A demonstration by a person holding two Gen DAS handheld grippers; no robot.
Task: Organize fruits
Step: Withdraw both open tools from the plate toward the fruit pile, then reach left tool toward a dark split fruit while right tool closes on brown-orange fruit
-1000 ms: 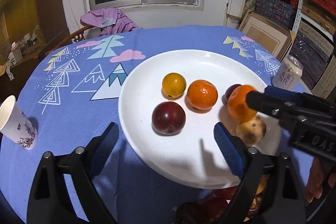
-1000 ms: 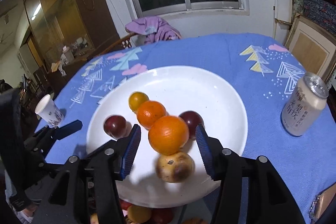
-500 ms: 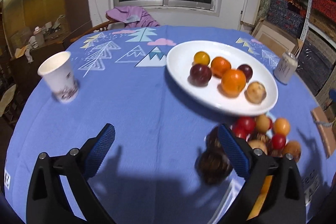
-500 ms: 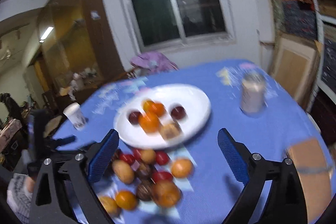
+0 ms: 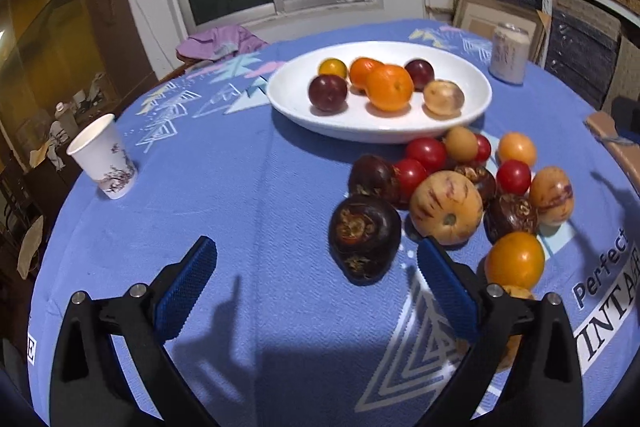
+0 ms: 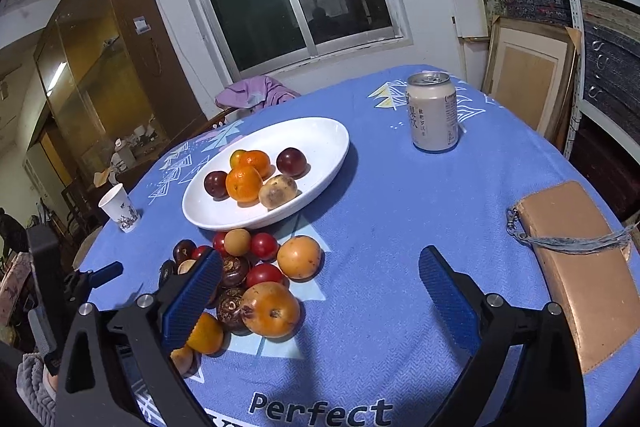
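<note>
Dark-purple mangosteen lies beside the left gripper, jaws empty and spread; right gripper jaws opening, empty. It should straddle the fruit squarely before closing.

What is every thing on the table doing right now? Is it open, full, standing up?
White plate: upright, holds six fruits.
Fruit pile: loose on the cloth, beside the plate.
Paper cup: standing, contents hidden.
Drink can: standing, top opened.
Tan wallet: lying flat, closed.
Left gripper: open, empty.
Right gripper: opening, empty.
</note>
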